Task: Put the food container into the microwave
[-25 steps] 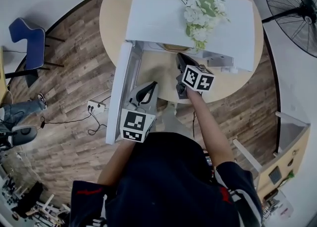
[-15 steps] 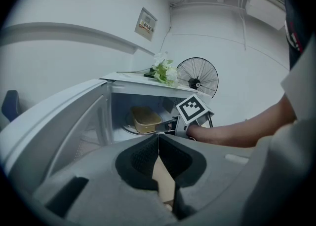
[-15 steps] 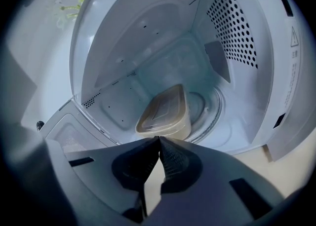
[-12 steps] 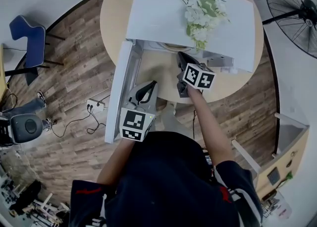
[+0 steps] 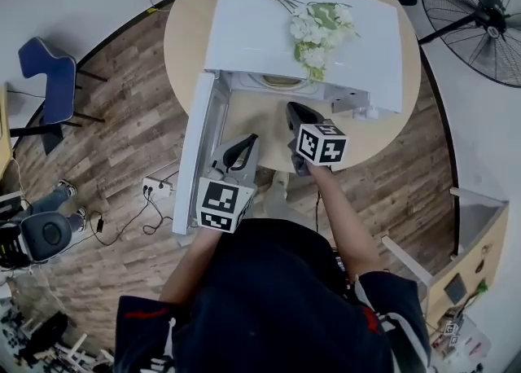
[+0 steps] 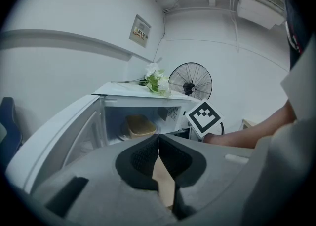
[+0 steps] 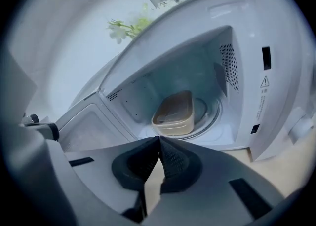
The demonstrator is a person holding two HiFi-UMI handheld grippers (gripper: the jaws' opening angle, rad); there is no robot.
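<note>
Food container (image 7: 173, 114) sat on turntable (image 7: 219, 116) inside open microwave (image 7: 276, 47); L gripper (image 6: 158, 140) & R gripper (image 7: 159, 142) jaws pressed together, empty.

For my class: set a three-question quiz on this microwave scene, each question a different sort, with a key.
1. True or false: the door of the white box-shaped microwave stands open.
2. Where is the beige lidded plastic food container? A) on top of the microwave B) on the glass turntable inside it C) in front of the door
3. Fill in: the jaws of the right gripper are ____, with nothing between them.
Key: 1 true; 2 B; 3 shut.
</note>
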